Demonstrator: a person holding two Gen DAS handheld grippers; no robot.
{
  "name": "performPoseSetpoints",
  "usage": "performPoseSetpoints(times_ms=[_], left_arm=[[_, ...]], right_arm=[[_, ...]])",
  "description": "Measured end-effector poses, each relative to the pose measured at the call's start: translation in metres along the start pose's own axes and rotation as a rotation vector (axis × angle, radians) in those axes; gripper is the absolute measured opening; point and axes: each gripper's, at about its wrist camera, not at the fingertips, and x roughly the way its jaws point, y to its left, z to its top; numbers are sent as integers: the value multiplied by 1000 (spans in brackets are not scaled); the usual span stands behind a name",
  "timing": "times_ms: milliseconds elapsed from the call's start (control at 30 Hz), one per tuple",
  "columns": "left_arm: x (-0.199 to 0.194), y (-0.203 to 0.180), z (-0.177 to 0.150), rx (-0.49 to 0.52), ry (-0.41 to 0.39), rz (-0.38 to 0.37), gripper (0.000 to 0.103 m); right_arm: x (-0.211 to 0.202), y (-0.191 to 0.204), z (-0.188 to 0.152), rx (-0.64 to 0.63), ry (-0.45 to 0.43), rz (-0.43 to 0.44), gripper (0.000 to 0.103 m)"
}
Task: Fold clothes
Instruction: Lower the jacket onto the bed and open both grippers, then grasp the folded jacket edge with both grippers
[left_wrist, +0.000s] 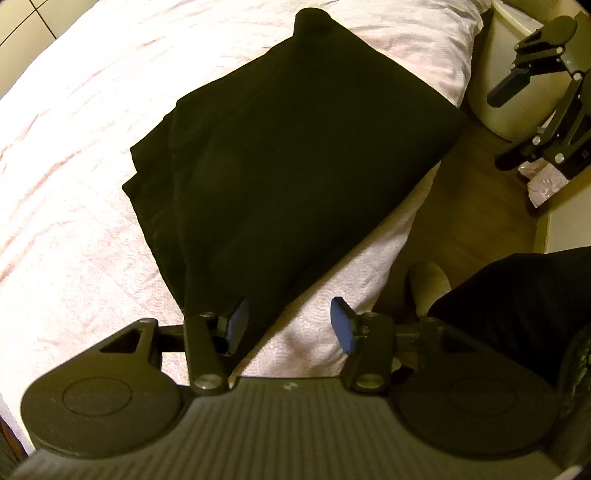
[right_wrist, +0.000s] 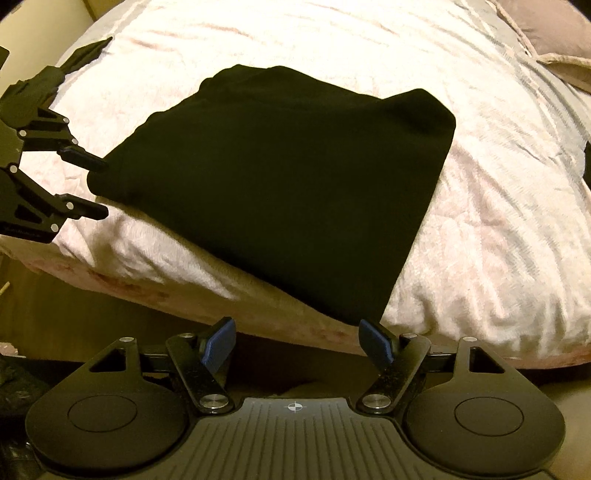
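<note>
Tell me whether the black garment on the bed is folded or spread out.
Folded. The black garment lies as a compact, roughly rectangular block on the pink bedcover, with layered edges visible along one side in the left wrist view.

— What carries it all?
— A bed (right_wrist: 498, 221) under a crumpled pale pink cover, standing on a wooden floor (left_wrist: 476, 206).
— And what lies on it?
— A folded black garment (right_wrist: 280, 184) near the edge, and a pillow (right_wrist: 554, 33) at the far corner.
</note>
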Motion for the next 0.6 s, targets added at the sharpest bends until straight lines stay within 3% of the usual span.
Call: performPoseSetpoints(times_ms=[67, 200, 267, 433, 533, 600], left_arm=[[-4, -4, -3, 31, -21, 24, 47], [-7, -23, -12, 215, -106, 87, 65], [-6, -33, -18, 307, -146, 110, 66], [8, -57, -30, 495, -178, 144, 70], [18, -73, -34, 583, -188, 186, 72], [24, -80, -34, 621, -213, 218, 77]], right_arm=[[2, 5, -1, -50, -5, -26, 77], [11, 44, -9, -465, -70, -163, 77], [22, 58, -15, -606, -105, -177, 77], [66, 76, -24, -803, -129, -230, 76], [88, 77, -23, -878, -143, -313, 74], [93, 70, -16, -875, -144, -304, 55]])
